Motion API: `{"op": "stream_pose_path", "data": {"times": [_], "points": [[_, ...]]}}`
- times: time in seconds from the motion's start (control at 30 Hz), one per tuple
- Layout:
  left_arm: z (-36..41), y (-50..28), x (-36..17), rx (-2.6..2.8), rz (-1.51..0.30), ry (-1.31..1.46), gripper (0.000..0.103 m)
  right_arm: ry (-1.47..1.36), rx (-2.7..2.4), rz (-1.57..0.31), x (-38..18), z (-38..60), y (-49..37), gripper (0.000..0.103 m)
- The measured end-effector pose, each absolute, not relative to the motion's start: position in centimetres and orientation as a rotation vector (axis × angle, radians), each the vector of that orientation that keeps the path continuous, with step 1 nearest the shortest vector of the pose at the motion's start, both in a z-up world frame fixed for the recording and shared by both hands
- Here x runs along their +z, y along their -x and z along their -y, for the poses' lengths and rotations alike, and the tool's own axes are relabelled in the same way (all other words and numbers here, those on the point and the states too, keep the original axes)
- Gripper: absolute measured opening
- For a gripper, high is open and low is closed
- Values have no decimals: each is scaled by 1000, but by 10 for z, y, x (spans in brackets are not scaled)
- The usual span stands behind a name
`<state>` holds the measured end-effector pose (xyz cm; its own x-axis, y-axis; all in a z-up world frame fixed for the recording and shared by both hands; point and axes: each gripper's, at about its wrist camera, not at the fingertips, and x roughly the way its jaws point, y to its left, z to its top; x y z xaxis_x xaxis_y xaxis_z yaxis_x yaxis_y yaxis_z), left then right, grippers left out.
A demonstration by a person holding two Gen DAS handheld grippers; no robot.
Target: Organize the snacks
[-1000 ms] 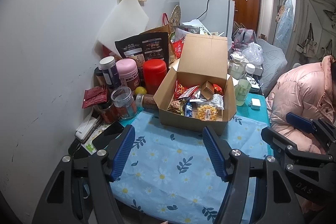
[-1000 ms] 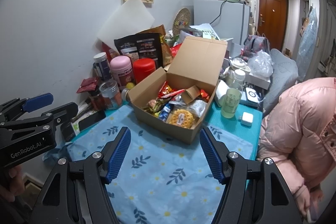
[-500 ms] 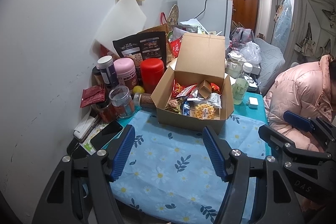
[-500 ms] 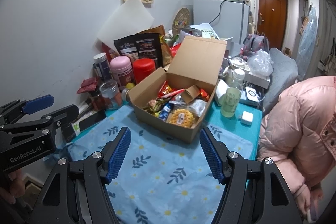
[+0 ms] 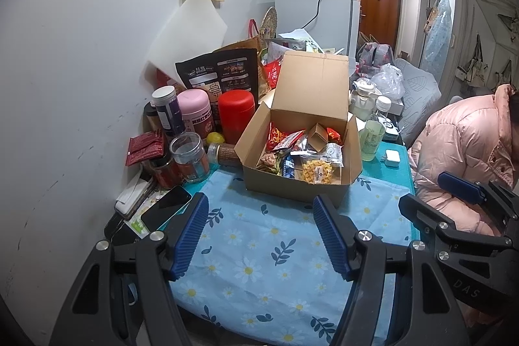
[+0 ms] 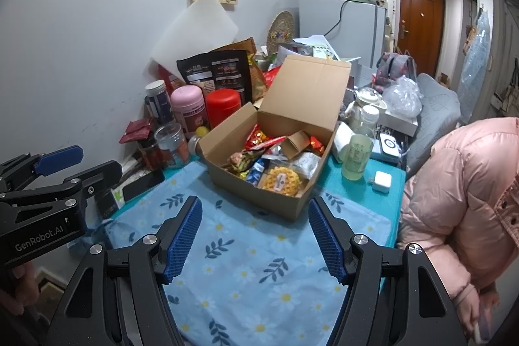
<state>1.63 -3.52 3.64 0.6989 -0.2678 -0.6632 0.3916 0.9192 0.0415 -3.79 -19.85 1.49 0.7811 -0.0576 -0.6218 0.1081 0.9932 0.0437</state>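
The left tongs (image 5: 259,235) are standing apart with nothing between their blue pads, hovering over the flowered blue cloth (image 5: 259,248) that is covering the near part of the bench (image 6: 386,174). The right tongs (image 6: 254,235) are gaping the same way, also empty, over the same cloth; from the left camera they are showing at 3 o'clock, and from the right camera the left ones are sitting at 9 o'clock.

The cardboard box (image 5: 292,190) is resting on the bench at 12 o'clock from both pairs of tongs, just past the far edge of the cloth, its lid standing up at the back. It is holding the snacks (image 5: 301,151): red packets toward the back, a small brown carton in the middle, a yellow waffle-like pack (image 6: 280,180) at the front.

At 10 o'clock of the box, jars are crowding against the wall: a red canister (image 5: 236,115), a pink one (image 5: 196,111), a dark purple one with a white lid (image 5: 167,109), and a clear jar (image 5: 189,156) nearer the cloth. A black pouch (image 5: 223,73) is leaning behind them. A phone (image 5: 165,211) is lying at 8 o'clock of the box.

At 3 o'clock of the box a pale green bottle (image 6: 356,156) is standing, with a white charger (image 6: 381,181) beside it. A person in a pink padded jacket (image 6: 464,200) is bending at the bench's right side.
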Motion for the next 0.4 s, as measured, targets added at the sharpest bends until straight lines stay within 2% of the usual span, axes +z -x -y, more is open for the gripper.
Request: {"op": "stream_pose_path", "data": {"times": [0.4], "points": [[32, -20, 27, -392, -735, -181, 67, -84, -83, -685, 9, 199, 36, 69]]}}
